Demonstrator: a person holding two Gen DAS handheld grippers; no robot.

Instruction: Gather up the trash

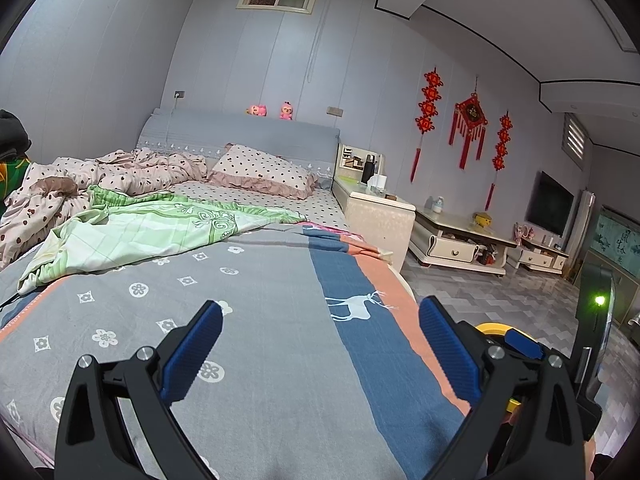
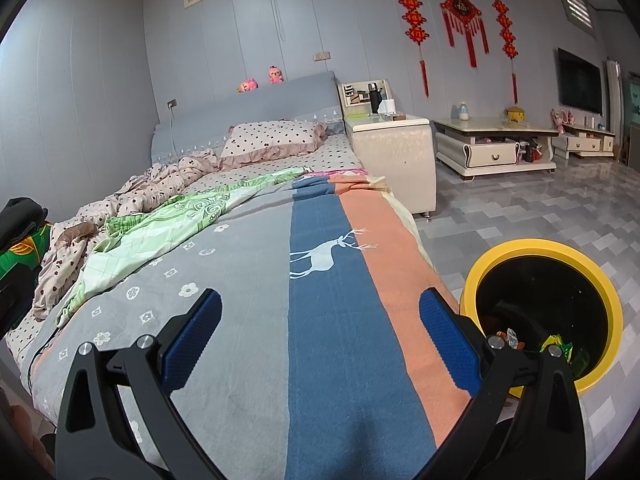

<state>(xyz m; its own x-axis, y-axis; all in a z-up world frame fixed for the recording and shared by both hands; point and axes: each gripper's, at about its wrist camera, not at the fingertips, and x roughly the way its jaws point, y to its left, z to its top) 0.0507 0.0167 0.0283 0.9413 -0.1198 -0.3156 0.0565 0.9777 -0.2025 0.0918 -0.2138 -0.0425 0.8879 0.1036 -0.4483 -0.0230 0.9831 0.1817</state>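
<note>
A yellow trash bin [image 2: 600,280] with a black liner stands on the floor to the right of the bed. Several wrappers [image 2: 560,348] lie at its bottom. Its yellow rim [image 1: 494,326] peeks out behind the right finger in the left wrist view. My left gripper [image 1: 320,344] is open and empty above the foot of the bed. My right gripper [image 2: 320,340] is open and empty over the blue and orange stripe of the bedspread [image 2: 328,320], just left of the bin. The other gripper's body [image 1: 596,320] with a green light shows at the right of the left wrist view.
The bed [image 1: 240,280] carries a green quilt [image 1: 152,232], a crumpled dotted duvet [image 1: 120,172] and a pillow [image 1: 264,172]. A white nightstand [image 2: 392,148] and low cabinets [image 2: 496,144] stand right of it. Grey tiled floor [image 2: 520,208] lies beyond.
</note>
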